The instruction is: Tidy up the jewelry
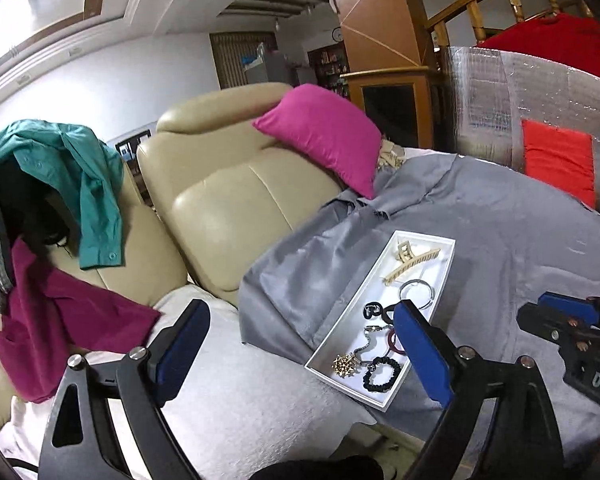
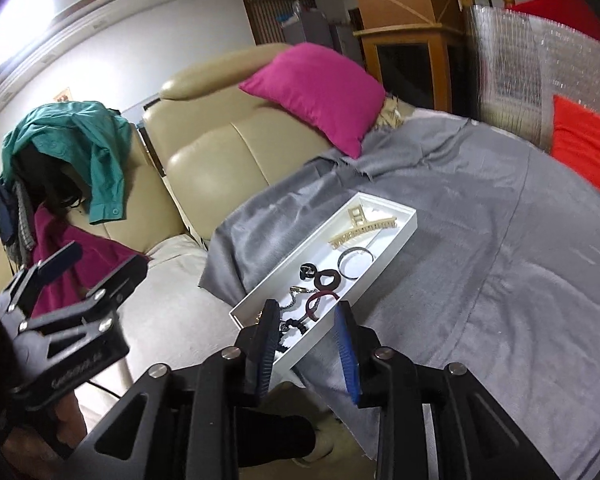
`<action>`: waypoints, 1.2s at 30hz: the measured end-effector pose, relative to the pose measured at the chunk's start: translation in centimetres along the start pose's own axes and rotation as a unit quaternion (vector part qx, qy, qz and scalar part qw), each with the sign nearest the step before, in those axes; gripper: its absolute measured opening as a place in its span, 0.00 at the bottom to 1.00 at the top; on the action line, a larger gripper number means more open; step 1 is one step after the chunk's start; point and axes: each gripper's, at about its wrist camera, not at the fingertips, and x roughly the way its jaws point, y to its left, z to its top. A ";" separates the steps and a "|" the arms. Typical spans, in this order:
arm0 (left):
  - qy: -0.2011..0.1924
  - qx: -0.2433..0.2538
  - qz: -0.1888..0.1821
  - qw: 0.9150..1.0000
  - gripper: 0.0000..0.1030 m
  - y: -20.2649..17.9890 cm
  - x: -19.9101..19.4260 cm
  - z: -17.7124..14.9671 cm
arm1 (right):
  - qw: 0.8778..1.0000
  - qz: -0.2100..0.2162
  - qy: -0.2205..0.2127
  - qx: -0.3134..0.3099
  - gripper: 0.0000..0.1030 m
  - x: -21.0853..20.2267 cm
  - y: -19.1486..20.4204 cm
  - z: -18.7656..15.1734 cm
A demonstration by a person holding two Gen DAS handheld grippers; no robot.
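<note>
Item: white tray (image 1: 342, 312), long and shallow, lying on a grey cloth (image 1: 500, 240) spread over the bed, its near end towards both grippers.

Contents, far end to near: cream claw clip (image 1: 410, 262); silver bangle (image 1: 418, 292); small black clip (image 1: 371, 311); dark red ring (image 1: 396, 344), partly hidden; chain (image 1: 366, 342); gold brooch (image 1: 344, 365); black scrunchie (image 1: 382, 376). All pieces sit inside the tray; nothing of the kind is visible loose on the cloth.

Left gripper (image 1: 300, 352): jaws wide, nothing between them, held above and short of the tray.

Right gripper (image 2: 306, 344): jaws narrow but parted, empty, over the tray's near end.

Handling note: the sorting looks finished or close to it. If a piece is to be shifted, the near-end items crowd and overlap, so pick one at its free edge, with jaws narrow, and lift straight up to avoid dragging the chain.

Surroundings: beige sofa (image 1: 228, 200), pink cushion (image 1: 324, 132).
</note>
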 end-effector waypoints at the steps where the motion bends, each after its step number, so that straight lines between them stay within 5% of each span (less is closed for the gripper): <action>1: -0.003 0.003 0.003 1.000 0.90 0.1 -0.5 0.0 | 1.000 -0.001 -0.007 -0.001 0.31 -0.7 0.1 -0.3; 7: -0.009 0.002 0.010 1.000 0.90 1.0 -2.8 0.0 | 0.999 -0.016 -0.044 0.002 0.32 -4.4 0.9 -1.4; 9: -0.012 -0.001 0.012 1.000 0.90 1.4 -3.4 0.0 | 0.998 -0.019 -0.056 0.002 0.37 -5.5 1.2 -1.8; 12: -0.019 -0.001 0.021 1.000 0.90 1.9 -4.3 0.0 | 0.997 -0.019 -0.078 0.011 0.56 -7.1 1.5 -2.3; 36: -0.015 0.001 0.037 0.999 0.91 5.4 -6.3 -1.6 | 0.993 -0.007 -0.113 0.018 0.57 -8.8 6.6 -4.2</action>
